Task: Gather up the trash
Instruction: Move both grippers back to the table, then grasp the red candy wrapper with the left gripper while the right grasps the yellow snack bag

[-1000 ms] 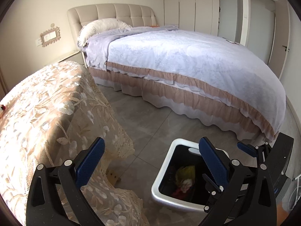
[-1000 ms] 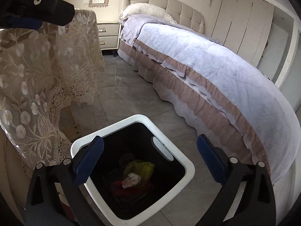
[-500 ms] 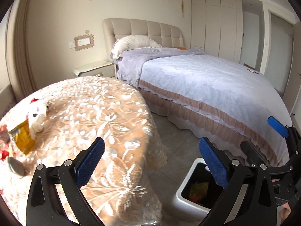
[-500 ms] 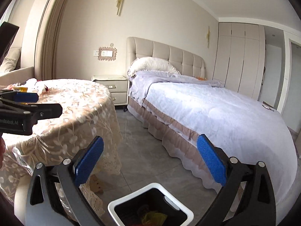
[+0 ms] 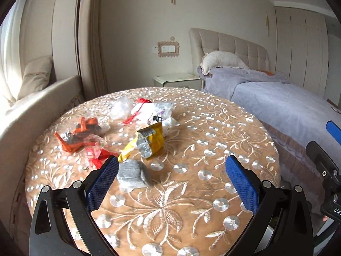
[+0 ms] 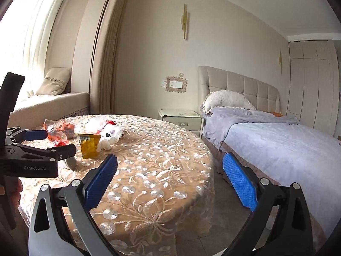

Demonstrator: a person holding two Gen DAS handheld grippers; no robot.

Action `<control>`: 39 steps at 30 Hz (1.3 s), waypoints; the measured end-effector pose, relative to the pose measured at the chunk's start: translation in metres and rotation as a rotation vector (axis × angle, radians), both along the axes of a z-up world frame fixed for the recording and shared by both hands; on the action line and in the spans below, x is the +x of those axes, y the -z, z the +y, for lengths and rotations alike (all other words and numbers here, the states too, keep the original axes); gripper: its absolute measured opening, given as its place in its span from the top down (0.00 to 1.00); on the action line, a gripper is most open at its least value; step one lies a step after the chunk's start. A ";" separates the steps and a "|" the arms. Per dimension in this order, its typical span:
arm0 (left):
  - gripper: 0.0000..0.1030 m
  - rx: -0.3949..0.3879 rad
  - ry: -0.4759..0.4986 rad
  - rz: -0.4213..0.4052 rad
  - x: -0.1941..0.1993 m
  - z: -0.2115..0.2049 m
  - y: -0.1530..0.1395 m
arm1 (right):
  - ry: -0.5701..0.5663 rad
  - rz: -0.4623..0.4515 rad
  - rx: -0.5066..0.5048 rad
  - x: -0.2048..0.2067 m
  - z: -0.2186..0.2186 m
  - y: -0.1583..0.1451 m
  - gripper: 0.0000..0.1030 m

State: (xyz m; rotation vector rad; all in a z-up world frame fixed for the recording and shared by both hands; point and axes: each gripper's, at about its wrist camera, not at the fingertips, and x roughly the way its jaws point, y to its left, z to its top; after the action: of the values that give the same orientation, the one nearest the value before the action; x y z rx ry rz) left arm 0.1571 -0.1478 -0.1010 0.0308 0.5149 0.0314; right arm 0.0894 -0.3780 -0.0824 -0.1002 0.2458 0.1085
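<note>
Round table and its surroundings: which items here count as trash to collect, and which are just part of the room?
Job items:
yellow snack bag
grey wad
red wrappers
clear plastic bag

Just there:
plush toy
bed
nightstand
window-seat cushion

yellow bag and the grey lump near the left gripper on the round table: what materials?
Torn yellow snack bag: looks like metallised plastic film, glossy, since the torn flap shows a shiny silver lining. Crumpled grey lump: probably paper or tissue, possibly cloth, matte and softly creased; too blurred to settle. It lies beside the open left gripper.
</note>
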 end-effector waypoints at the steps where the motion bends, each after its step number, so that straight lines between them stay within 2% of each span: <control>1: 0.05 -0.001 -0.018 -0.001 -0.001 0.011 -0.001 | -0.018 0.000 -0.008 0.002 0.010 -0.002 0.04; 8: 0.05 -0.011 -0.145 0.014 0.005 0.088 -0.001 | -0.129 -0.002 -0.049 0.016 0.082 -0.014 0.04; 12: 0.05 -0.048 -0.154 0.048 0.012 0.118 0.006 | -0.180 0.015 -0.078 0.029 0.117 -0.013 0.04; 16: 0.05 -0.050 -0.151 0.104 0.028 0.141 0.022 | -0.217 0.051 -0.117 0.045 0.150 -0.006 0.04; 21: 0.05 -0.065 -0.126 0.188 0.049 0.155 0.040 | -0.243 0.073 -0.177 0.060 0.174 0.000 0.04; 26: 0.05 -0.072 -0.092 0.278 0.075 0.155 0.055 | -0.249 0.088 -0.195 0.071 0.181 0.005 0.04; 29: 0.05 -0.110 -0.047 0.377 0.095 0.155 0.065 | -0.250 0.103 -0.198 0.074 0.183 0.008 0.04; 31: 0.05 -0.126 -0.030 0.392 0.102 0.155 0.065 | -0.252 0.103 -0.197 0.076 0.183 0.008 0.04; 32: 0.13 -0.135 -0.022 0.371 0.103 0.155 0.062 | -0.253 0.102 -0.196 0.076 0.184 0.008 0.04; 33: 0.42 -0.133 -0.020 0.367 0.105 0.155 0.062 | -0.255 0.102 -0.196 0.076 0.184 0.008 0.04; 35: 0.68 -0.110 -0.034 0.370 0.108 0.154 0.062 | -0.257 0.100 -0.200 0.075 0.185 0.008 0.04; 36: 0.80 -0.129 -0.010 0.371 0.108 0.155 0.062 | -0.259 0.100 -0.203 0.075 0.185 0.009 0.04; 39: 0.90 -0.139 0.010 0.367 0.106 0.154 0.060 | -0.267 0.106 -0.213 0.074 0.187 0.010 0.04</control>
State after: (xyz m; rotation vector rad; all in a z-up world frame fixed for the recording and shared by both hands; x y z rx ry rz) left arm 0.2628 0.0065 -0.1611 -0.0989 0.8825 -0.0210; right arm 0.1634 -0.1907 -0.0928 -0.3400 0.3490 0.3539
